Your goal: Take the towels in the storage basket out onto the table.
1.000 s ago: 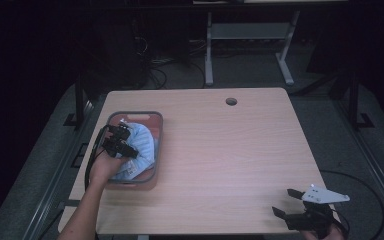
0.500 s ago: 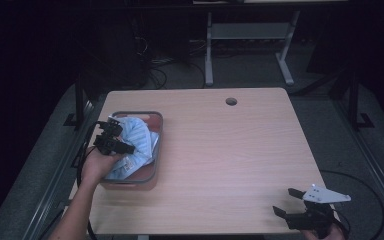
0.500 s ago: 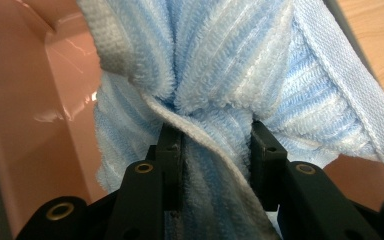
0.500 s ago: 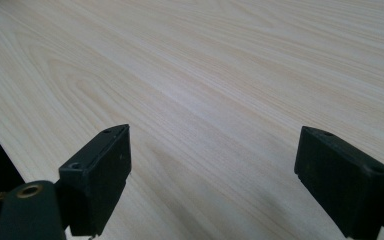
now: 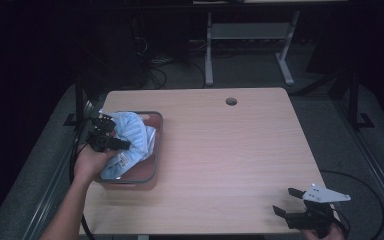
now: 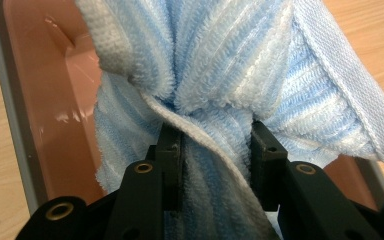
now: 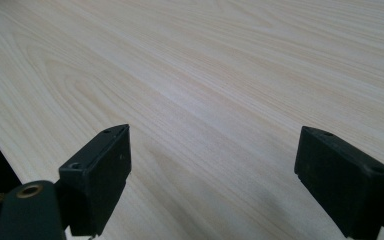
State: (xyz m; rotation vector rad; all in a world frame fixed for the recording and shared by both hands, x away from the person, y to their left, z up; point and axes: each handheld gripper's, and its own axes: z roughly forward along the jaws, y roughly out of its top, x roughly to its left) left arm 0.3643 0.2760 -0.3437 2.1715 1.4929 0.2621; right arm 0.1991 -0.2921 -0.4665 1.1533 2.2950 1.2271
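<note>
High view: the left gripper [image 5: 111, 135] sits over the left rim of a tray [image 5: 156, 145] that rests on the left part of the table [image 5: 230, 150]. A light blue striped towel [image 5: 132, 142] lies bunched in the tray, its upper part raised against the gripper and its lower part spread across the tray floor. The person's left hand [image 5: 90, 162] grips the tool from below, forearm entering at the bottom left corner.

Left gripper view: the left gripper [image 6: 212, 145] has its jaws closed to a narrow gap with a fold of the towel [image 6: 220, 70] pinched between them. The cloth gathers into pleats at the pinch point and fans out above it. A white hem edge crosses the left jaw. The tray's pink inner wall [image 6: 45, 90] shows to the left of the cloth, with its grey rim beyond and bare table wood on both outer sides.

High view, lower right: the right gripper [image 5: 286, 201] rests near the table's front right corner, well apart from the tray, jaws pointing left, grey plate on top.

Right gripper view: the right gripper [image 7: 212, 165] stands with its jaws wide apart and nothing between them, above bare wood grain of the table [image 7: 205, 75]. The table's edge shows at the lower left, dark beyond it.
</note>
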